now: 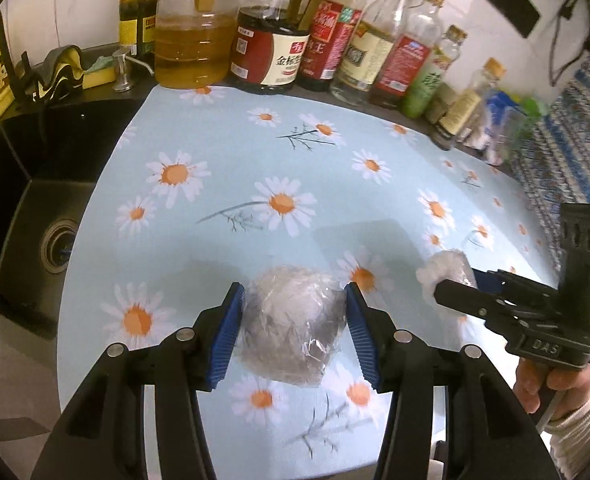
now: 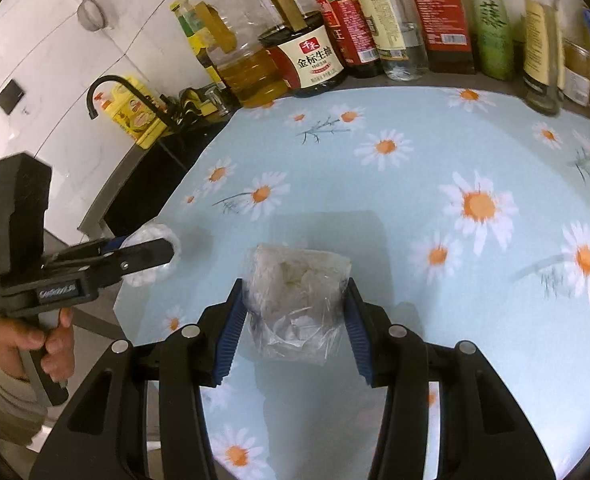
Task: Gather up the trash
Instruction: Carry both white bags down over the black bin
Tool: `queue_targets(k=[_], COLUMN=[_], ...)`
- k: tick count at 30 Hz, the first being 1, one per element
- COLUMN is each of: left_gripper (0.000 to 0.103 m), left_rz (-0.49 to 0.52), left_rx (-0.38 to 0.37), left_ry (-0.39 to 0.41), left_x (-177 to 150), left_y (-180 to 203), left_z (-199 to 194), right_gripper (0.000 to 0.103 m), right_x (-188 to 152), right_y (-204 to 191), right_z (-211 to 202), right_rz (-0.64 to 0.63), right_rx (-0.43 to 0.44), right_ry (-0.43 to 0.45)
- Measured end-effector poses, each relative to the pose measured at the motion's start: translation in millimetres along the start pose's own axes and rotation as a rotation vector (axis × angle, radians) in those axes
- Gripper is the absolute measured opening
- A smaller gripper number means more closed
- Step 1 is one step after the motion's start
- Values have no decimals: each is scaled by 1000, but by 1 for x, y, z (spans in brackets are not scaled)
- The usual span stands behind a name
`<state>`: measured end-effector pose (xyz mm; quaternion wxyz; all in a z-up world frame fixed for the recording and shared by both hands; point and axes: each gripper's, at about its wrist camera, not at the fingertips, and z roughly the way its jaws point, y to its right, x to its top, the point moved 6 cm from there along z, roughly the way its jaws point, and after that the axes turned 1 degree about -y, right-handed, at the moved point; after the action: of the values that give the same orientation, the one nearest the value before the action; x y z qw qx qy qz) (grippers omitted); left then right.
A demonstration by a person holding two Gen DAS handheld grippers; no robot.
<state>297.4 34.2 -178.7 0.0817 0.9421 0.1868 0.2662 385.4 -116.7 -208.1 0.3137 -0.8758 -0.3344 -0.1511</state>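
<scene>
My left gripper [image 1: 293, 292] is shut on a crumpled clear plastic wad [image 1: 291, 320] and holds it over the daisy-print cloth [image 1: 255, 152]. My right gripper [image 2: 293, 292] is shut on a second crumpled clear plastic wad [image 2: 295, 300] above the same cloth [image 2: 415, 140]. In the left wrist view the right gripper [image 1: 447, 284] shows at the right with its wad [image 1: 447, 272] between its fingers. In the right wrist view the left gripper [image 2: 159, 252] shows at the left, with its wad [image 2: 151, 256] between its fingers.
A row of oil, soy sauce and vinegar bottles [image 1: 271, 48] lines the back wall. A black sink [image 1: 35, 208] with a black tap [image 2: 107, 88] lies to the left of the cloth. A striped textile [image 1: 567, 148] lies at the right.
</scene>
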Motion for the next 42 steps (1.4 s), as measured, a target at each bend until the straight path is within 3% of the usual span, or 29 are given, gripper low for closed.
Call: queue_targets(k=[24,31,42], left_gripper=[49,49,49], left_rz=[161,207,168], left_rx=[-215,-269,-257], left_ry=[59,0,-75], left_x=[-109,-139,-181], left_y=[-42,-52,-75], left_z=[-105,-111,-96], right_gripper=[48,48,48], right_x=[-116,-150,-194], right_y=[-136,-170,-195], right_z=[-44,-39,-7], right_rz=[155,202,215], right_rx=[-213,-251,-218], right_ry=[156,143,61])
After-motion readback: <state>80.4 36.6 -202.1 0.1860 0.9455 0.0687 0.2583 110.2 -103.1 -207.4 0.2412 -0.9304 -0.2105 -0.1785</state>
